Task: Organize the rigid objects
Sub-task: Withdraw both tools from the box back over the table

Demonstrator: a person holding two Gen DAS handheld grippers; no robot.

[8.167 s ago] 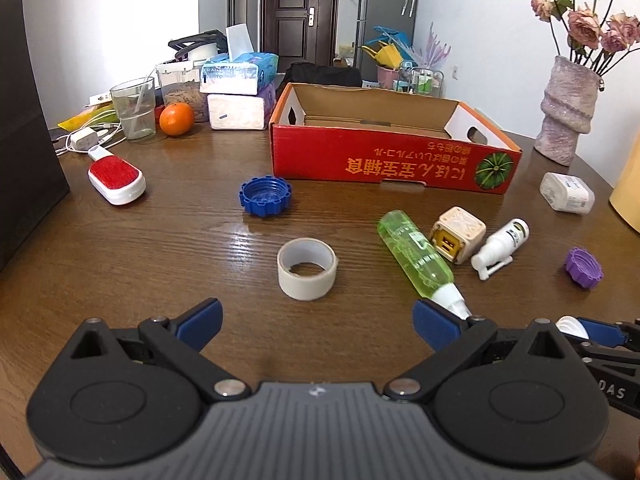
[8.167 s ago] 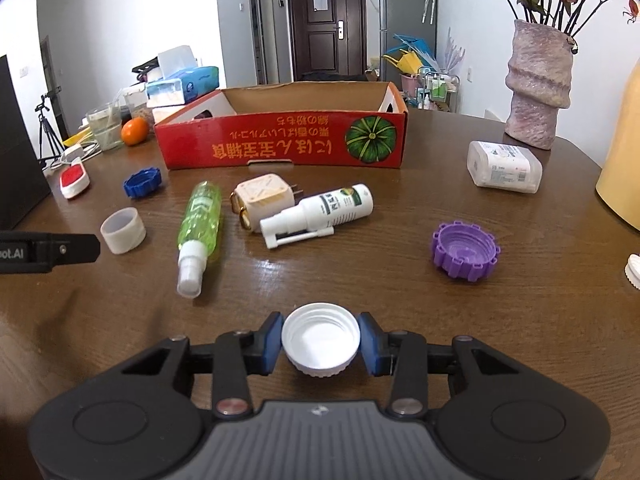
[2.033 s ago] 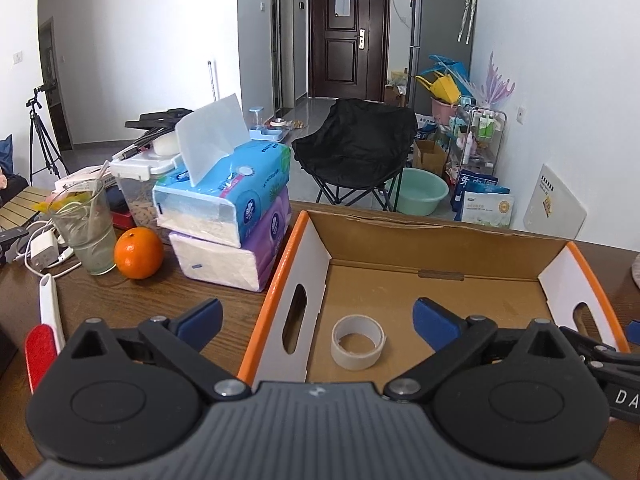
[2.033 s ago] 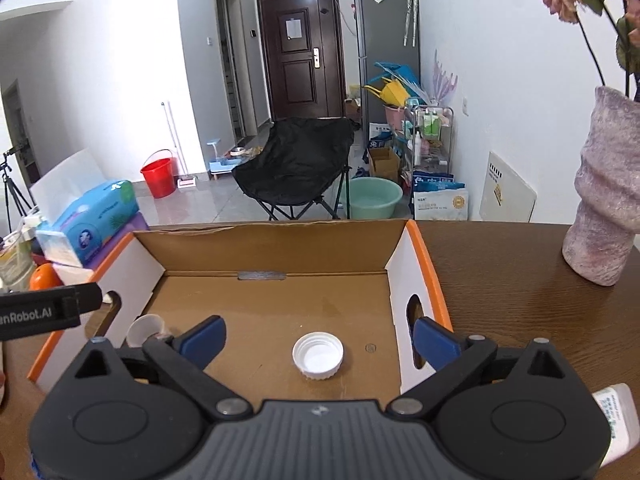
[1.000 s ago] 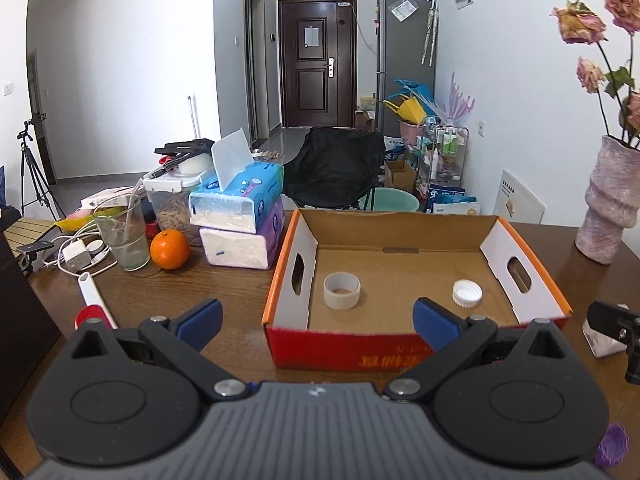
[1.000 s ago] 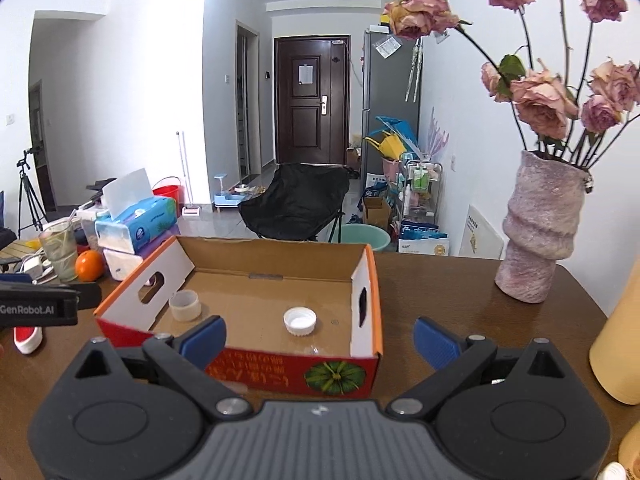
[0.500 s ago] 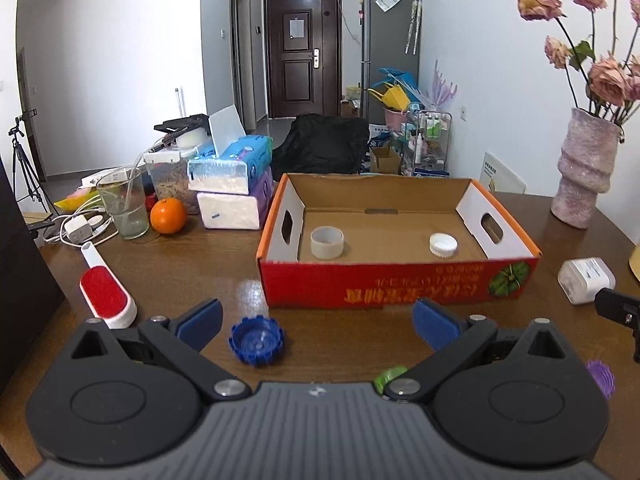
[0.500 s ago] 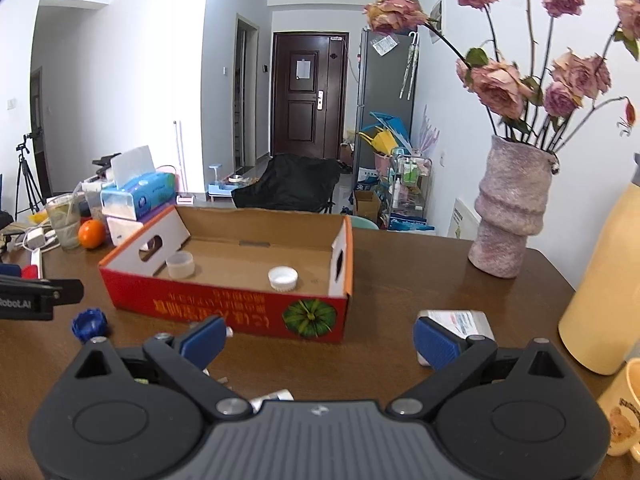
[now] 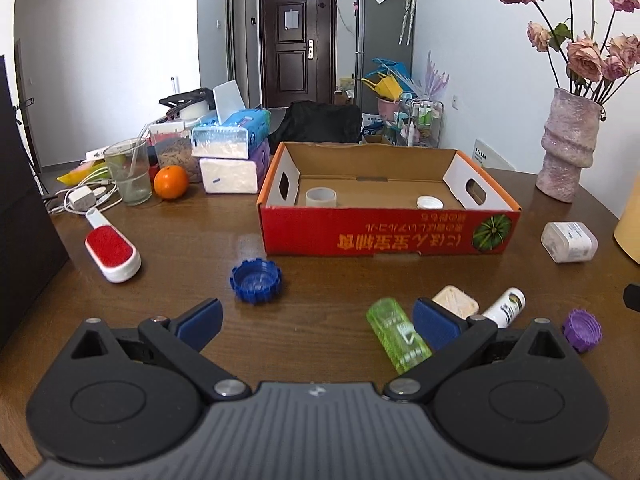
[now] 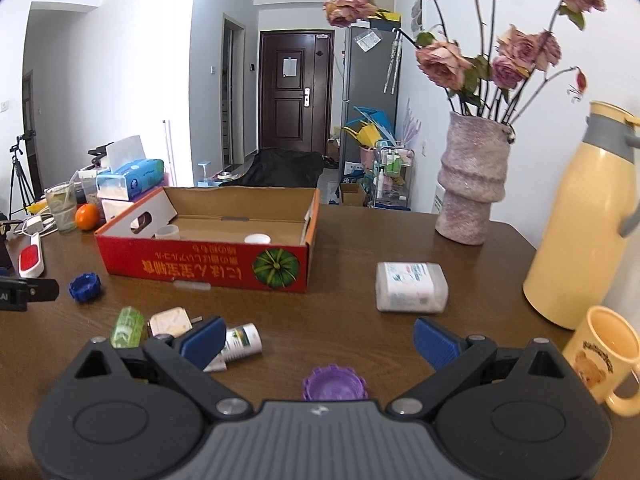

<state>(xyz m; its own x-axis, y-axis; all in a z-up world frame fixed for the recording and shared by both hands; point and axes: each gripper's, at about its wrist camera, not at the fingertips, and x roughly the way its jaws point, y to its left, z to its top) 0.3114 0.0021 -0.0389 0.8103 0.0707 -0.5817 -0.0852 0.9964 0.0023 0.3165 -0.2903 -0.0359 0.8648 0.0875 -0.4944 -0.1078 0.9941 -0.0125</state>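
Observation:
A red cardboard box [image 9: 384, 236] [image 10: 204, 266] stands mid-table and holds a tape roll [image 9: 321, 197] [image 10: 167, 232] and a white cap [image 9: 429, 202] [image 10: 257, 239]. In front of it lie a blue cap [image 9: 256, 280] [image 10: 84, 287], a green bottle [image 9: 398, 338] [image 10: 127, 327], a cream charger cube [image 9: 455, 301] [image 10: 170, 321], a white spray bottle [image 9: 504, 307] [image 10: 240, 346] and a purple cap [image 9: 582, 329] [image 10: 334, 383]. My left gripper [image 9: 316, 322] is open and empty, near the blue cap. My right gripper [image 10: 320, 340] is open and empty, just above the purple cap.
A white wipes pack [image 10: 411, 287] [image 9: 569, 241] lies right of the box. A vase [image 10: 472, 184], a yellow thermos [image 10: 584, 220] and a mug [image 10: 604, 356] crowd the right side. A red lint brush [image 9: 112, 249], a glass [image 9: 129, 176], an orange [image 9: 171, 182] and tissue packs [image 9: 232, 152] stand at left.
Both grippers have pulled back from the box toward the near table edge and lowered. The tape roll and white cap stay in the box; the loose items have come into view.

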